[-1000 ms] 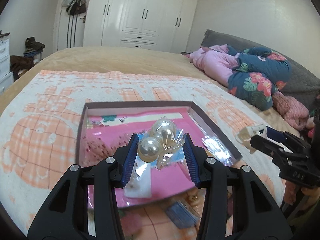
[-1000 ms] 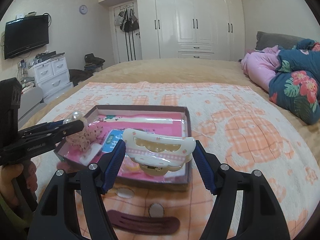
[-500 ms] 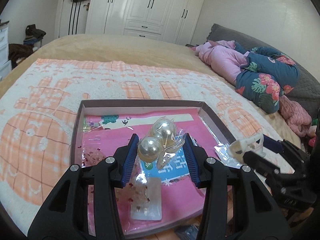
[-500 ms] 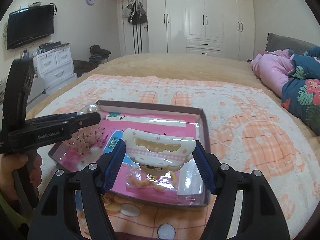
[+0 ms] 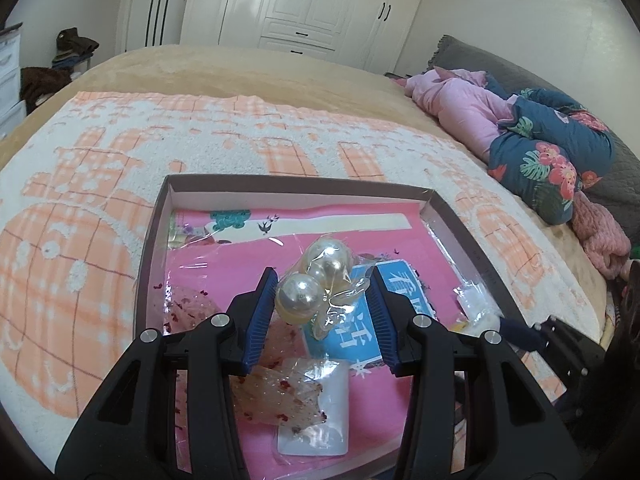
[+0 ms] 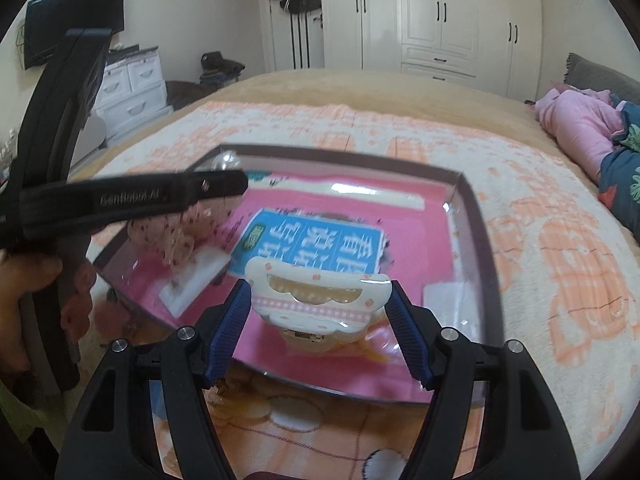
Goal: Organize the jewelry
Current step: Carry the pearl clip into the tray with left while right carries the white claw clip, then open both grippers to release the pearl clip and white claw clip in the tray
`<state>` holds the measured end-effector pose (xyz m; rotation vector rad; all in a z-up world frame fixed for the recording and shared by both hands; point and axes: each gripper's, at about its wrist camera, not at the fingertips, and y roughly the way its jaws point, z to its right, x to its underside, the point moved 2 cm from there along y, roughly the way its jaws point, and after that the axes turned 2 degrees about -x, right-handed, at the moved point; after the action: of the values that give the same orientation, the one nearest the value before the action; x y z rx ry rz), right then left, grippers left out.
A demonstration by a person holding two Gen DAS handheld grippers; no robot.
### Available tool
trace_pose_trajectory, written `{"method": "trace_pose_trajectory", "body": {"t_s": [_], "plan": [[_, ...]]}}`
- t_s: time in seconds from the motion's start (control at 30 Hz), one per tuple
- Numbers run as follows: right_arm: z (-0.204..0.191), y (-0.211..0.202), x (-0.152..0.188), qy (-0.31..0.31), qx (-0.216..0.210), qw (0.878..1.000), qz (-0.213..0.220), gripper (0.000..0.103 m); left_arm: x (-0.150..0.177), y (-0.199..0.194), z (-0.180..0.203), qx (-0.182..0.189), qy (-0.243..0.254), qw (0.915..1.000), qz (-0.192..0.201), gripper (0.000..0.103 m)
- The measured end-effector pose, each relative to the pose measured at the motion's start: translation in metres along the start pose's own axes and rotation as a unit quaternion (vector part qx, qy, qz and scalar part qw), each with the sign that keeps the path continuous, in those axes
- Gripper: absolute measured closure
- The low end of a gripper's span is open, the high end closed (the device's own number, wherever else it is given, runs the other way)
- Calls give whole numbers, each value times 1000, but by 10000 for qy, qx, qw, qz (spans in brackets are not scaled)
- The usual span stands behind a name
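Left gripper (image 5: 323,300) still pinching bagged pearl-ball pair (image 5: 316,280); right gripper (image 6: 320,300) clamping cream hair claw (image 6: 318,294). Both now over shallow pink-lined box (image 5: 304,190), nearer 12 o'clock.

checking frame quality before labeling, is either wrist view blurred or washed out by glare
Left wrist view: sharp, with small highlights on the pearl hair ties in their clear bag. Right wrist view: motion blur smears the tray and blue card, while the cream hair claw stays crisp; fisheye bending in both.

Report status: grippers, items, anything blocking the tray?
Left gripper shut on pearl packet. Right gripper shut on hair claw. Both over tray; nothing blocking.
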<state>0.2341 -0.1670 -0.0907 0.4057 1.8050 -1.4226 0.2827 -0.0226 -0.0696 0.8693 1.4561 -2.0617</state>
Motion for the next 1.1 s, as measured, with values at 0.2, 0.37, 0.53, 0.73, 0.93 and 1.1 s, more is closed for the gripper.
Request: {"method": "trace_pose_trajectory", "body": {"t_s": [0.2, 0.37, 0.53, 0.73, 0.93, 1.1], "plan": [[-1, 3, 5, 1, -2, 10000, -66, 36, 3, 5, 0, -20, 24, 10000, -57, 66], [0, 3, 7, 19, -17, 9999, -115, 36, 6, 9, -2, -28, -11, 9999, -136, 66], [5, -2, 9, 143, 2, 9998, -112, 32, 8, 10, -2, -28, -12, 9998, -172, 66], [11, -13, 11, 195, 113, 9997, -27, 27, 9, 7, 0, -33, -13, 9999, -131, 64], [14, -29, 13, 153, 237, 9995, 116, 23, 8, -1, 2, -62, 11, 10000, -45, 57], [16, -42, 12, 217, 269, 9991, 254, 18, 8, -13, 2, -67, -51, 10000, 33, 49]]}}
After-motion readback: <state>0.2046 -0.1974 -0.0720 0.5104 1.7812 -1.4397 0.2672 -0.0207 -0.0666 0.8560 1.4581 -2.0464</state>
